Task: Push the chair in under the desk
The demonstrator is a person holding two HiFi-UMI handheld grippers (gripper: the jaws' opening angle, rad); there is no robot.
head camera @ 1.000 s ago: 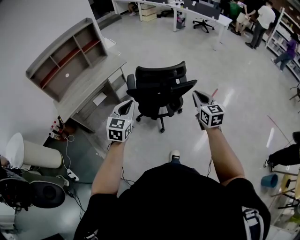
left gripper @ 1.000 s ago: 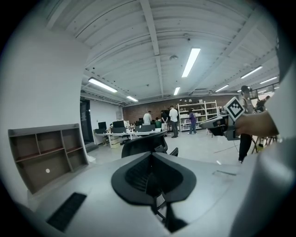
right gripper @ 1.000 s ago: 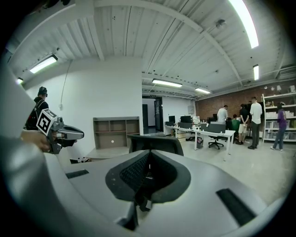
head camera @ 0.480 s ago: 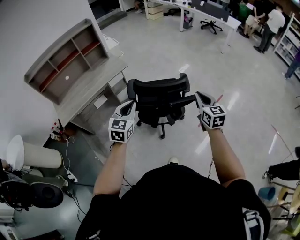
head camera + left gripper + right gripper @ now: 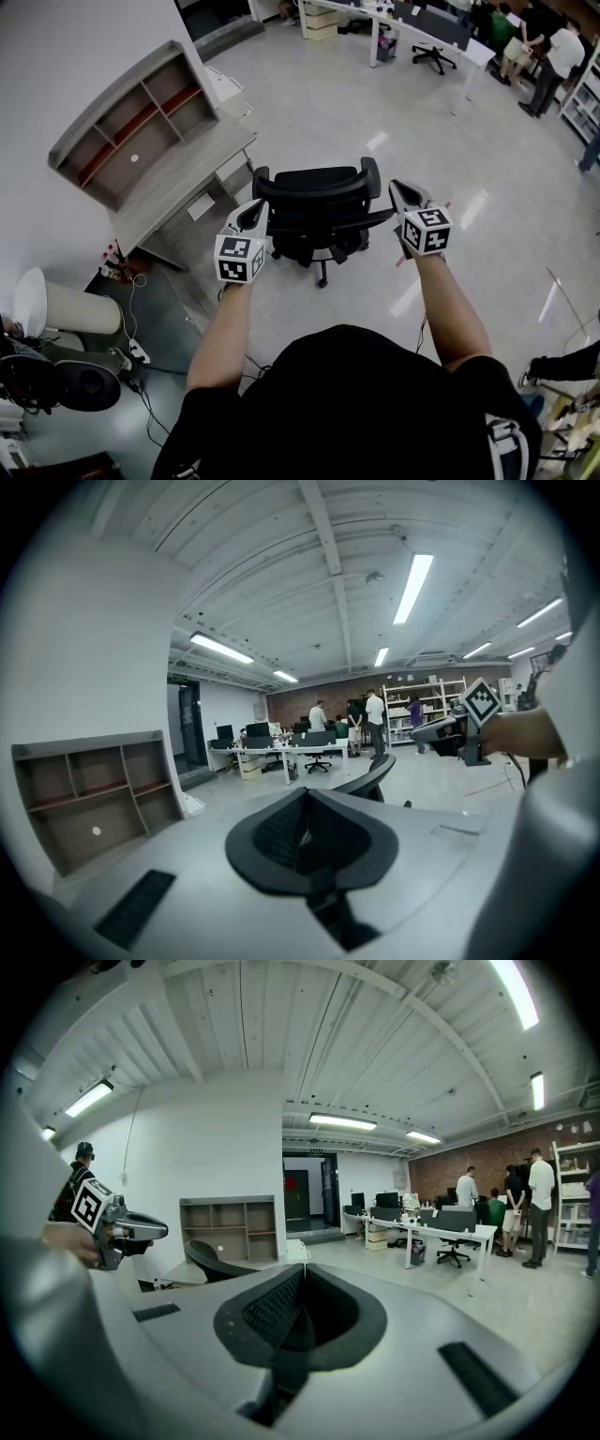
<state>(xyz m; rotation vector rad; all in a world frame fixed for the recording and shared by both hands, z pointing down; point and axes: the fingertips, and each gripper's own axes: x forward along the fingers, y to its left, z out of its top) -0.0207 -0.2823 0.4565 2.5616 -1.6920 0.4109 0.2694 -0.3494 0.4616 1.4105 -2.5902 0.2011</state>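
The black office chair (image 5: 317, 208) stands on the floor with its back toward me, to the right of the grey desk (image 5: 178, 183) with a shelf hutch (image 5: 131, 117). My left gripper (image 5: 258, 210) is shut and empty, its tip at the left end of the chair's backrest. At the right end, by the armrest, my right gripper (image 5: 397, 192) is shut and empty too. The left gripper view shows the backrest's top edge (image 5: 375, 772) beyond the shut left gripper (image 5: 305, 803). In the right gripper view, the chair (image 5: 208, 1258) lies left of the shut right gripper (image 5: 302, 1283).
A white cylinder bin (image 5: 70, 305), cables (image 5: 141, 349) and small bottles (image 5: 112, 253) lie on the floor left of me, near the desk's end. Long white desks (image 5: 427, 33) with chairs and several people (image 5: 548, 52) are far across the room.
The chair's back has turned square to me and now sits between the two grippers, whose tips have come up to its two ends. Both grippers stay shut.
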